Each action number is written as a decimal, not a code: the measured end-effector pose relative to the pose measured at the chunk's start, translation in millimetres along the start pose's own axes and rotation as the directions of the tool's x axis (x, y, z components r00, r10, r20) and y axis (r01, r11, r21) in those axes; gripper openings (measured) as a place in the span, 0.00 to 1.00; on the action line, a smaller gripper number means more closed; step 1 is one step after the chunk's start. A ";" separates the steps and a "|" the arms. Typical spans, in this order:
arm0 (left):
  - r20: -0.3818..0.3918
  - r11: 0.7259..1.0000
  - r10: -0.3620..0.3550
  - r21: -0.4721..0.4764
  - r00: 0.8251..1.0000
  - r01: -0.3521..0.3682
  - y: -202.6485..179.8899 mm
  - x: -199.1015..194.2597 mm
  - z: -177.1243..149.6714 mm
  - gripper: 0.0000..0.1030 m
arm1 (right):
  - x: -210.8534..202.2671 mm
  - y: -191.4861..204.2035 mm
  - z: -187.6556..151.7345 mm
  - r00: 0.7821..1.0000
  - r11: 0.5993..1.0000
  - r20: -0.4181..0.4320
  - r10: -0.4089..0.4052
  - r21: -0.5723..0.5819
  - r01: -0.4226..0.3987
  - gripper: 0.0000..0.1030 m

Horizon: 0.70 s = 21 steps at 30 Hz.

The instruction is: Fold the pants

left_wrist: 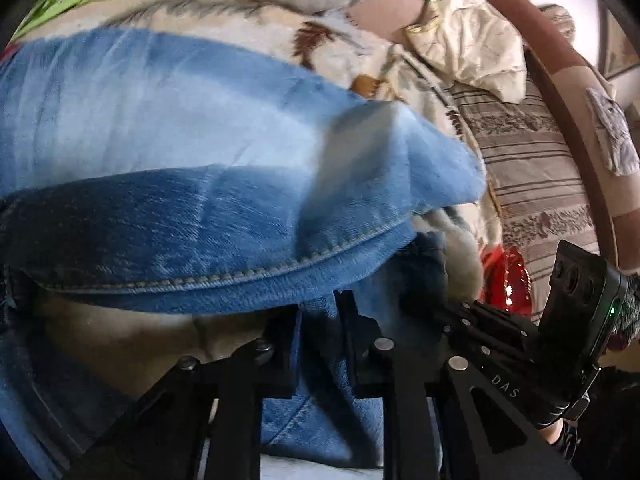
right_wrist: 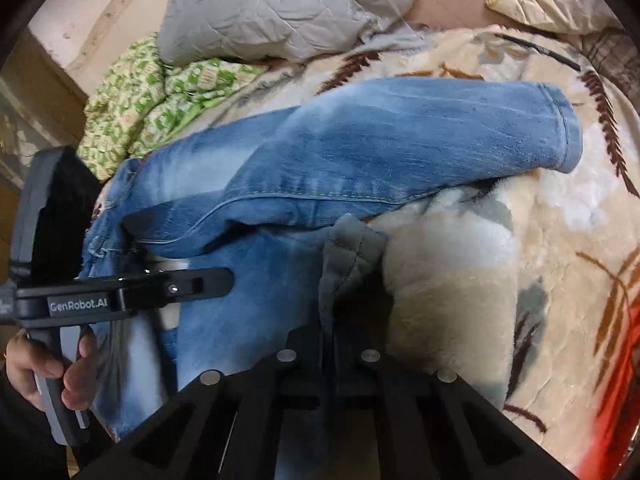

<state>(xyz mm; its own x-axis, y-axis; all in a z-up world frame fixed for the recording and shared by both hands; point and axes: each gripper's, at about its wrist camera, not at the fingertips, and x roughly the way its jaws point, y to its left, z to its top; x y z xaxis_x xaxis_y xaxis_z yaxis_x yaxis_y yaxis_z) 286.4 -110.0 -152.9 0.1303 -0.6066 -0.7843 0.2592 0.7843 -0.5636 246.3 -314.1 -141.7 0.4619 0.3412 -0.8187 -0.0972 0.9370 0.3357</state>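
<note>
Right, the jeans [right_wrist: 360, 152] lie half-folded on my floral blanket [right_wrist: 500, 260], one leg draped across; my right gripper [right_wrist: 330, 332] pinches a hem, my left gripper [left_wrist: 316, 320] clamps denim beside it.

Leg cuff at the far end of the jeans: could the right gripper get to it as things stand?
Probably not yet: the right gripper is clamped on denim, though the cuff lies uncovered on the blanket.
</note>
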 end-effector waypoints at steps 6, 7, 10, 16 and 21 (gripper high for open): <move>0.006 0.987 -0.087 0.137 0.996 0.085 -57.0 -22.5 -9.5 0.12 | -70.9 -0.8 -34.3 0.986 1.000 0.166 0.023 0.014 -0.026 0.03; 0.006 0.981 -0.099 0.170 0.995 0.097 -71.1 -23.9 -9.4 0.12 | -85.3 -3.5 -41.8 0.980 0.999 0.200 0.021 0.029 -0.027 0.03; -0.012 0.947 -0.131 0.293 0.991 0.128 -127.2 -17.9 -4.0 0.12 | -134.4 -16.3 -69.4 0.949 0.994 0.315 0.008 0.101 -0.042 0.03; -0.046 0.896 -0.103 0.430 0.994 0.112 -214.2 25.0 9.6 0.13 | -185.0 -49.3 -105.8 0.919 0.973 0.389 -0.063 0.227 -0.029 0.03; 0.001 0.918 -0.081 0.390 0.997 0.074 -217.2 28.5 10.5 0.81 | -186.1 -68.0 -115.5 0.948 0.953 0.291 -0.127 0.302 0.035 0.26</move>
<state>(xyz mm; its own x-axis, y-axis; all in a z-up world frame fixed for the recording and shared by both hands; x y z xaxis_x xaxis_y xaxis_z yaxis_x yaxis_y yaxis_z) 243.8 -299.0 -50.1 0.1099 -0.6683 -0.7357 0.6207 0.6243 -0.4744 65.1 -432.7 -66.0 0.7072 0.1822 -0.6832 0.1898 0.8819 0.4316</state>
